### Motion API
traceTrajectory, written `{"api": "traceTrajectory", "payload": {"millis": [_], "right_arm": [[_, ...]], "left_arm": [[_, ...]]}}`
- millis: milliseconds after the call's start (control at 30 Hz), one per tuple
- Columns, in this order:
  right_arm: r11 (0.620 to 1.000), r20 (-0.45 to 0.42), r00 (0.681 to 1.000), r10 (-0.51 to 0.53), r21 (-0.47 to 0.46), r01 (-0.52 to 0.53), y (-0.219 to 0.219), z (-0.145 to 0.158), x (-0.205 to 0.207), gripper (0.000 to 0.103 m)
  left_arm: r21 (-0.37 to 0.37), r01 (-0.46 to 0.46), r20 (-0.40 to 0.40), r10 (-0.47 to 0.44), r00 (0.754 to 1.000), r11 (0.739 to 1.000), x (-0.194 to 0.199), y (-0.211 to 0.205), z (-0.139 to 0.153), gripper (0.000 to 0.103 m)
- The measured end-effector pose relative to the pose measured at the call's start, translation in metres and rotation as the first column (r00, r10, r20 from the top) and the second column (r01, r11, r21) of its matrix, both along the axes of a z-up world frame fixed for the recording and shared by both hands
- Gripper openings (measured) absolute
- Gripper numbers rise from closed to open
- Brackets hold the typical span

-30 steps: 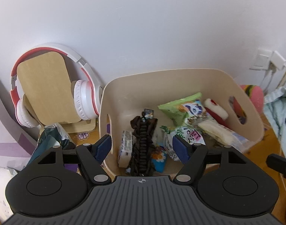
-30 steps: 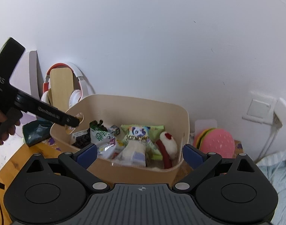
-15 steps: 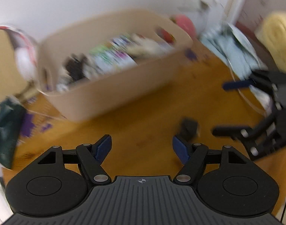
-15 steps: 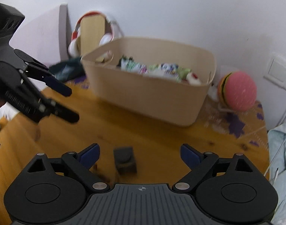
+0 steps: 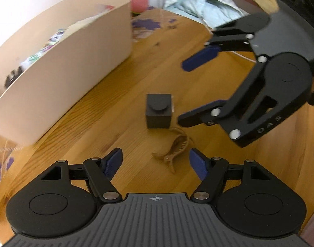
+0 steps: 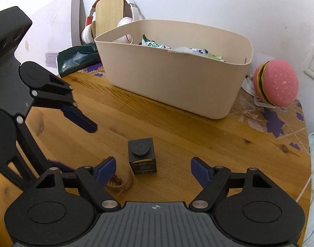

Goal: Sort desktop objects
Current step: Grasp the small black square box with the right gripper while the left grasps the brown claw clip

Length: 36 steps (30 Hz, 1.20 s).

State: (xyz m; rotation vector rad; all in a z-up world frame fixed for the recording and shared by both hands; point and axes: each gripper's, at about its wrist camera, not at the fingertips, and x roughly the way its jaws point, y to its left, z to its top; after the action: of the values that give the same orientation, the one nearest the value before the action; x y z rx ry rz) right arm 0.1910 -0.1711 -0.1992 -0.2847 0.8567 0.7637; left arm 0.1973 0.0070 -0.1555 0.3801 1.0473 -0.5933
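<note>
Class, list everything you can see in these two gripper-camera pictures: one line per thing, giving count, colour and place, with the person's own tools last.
Small cube-shaped box with a round lid: 1, black, on the wooden table between both grippers.
Plastic claw hair clip: 1, tan, on the table beside the box.
Oval plastic storage bin: 1, beige, at the table's back, holding snack packets.
Burger-shaped plush toy: 1, pink, right of the bin.
Over-ear headphones: 1, white and red, on a wooden stand by the wall.
Foil pouch: 1, dark green, left of the bin.
Wooden table: 1, brown.
Cloth: 1, pale blue, at the table's edge.
Left gripper: 1, black, blue pads, open.
Right gripper: 1, black, blue pads, open.
</note>
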Motion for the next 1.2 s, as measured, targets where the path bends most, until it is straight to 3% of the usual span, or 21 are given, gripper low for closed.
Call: {"api": "traceTrajectory", "payload": {"millis": [200, 333, 467, 600, 700, 1200], "right_arm": [[1.0, -0.022, 1.0, 0.011, 0.012, -0.01, 0.005, -0.01, 0.004, 0.076], [1.0, -0.035, 0.999, 0.016, 0.018, -0.015, 0.01, -0.018, 0.008, 0.071], [1.0, -0.046, 0.999, 0.027, 0.014, -0.026, 0.015, -0.025, 0.012, 0.061], [0.999, -0.059, 0.997, 0.04, 0.017, -0.039, 0.017, -0.031, 0.015, 0.045], [0.998, -0.053, 0.997, 0.056, 0.018, -0.055, 0.02, -0.031, 0.014, 0.034], [0.999, -0.029, 0.998, 0.049, 0.013, -0.048, 0.018, -0.02, -0.001, 0.033]], "left_arm": [[0.003, 0.047, -0.015, -0.047, 0.999, 0.999, 0.007, -0.005, -0.013, 0.072], [-0.004, 0.048, -0.039, -0.048, 0.998, 0.999, 0.013, -0.005, -0.019, 0.057], [-0.014, 0.049, -0.052, -0.05, 0.997, 0.999, 0.016, -0.005, -0.023, 0.05], [-0.015, 0.067, -0.042, -0.068, 0.997, 0.998, 0.015, -0.003, -0.022, 0.038], [-0.023, 0.066, -0.05, -0.067, 0.997, 0.998, 0.016, 0.0, -0.021, 0.036], [-0.024, 0.097, -0.02, -0.098, 0.995, 0.995, 0.003, -0.005, -0.012, 0.033]]}}
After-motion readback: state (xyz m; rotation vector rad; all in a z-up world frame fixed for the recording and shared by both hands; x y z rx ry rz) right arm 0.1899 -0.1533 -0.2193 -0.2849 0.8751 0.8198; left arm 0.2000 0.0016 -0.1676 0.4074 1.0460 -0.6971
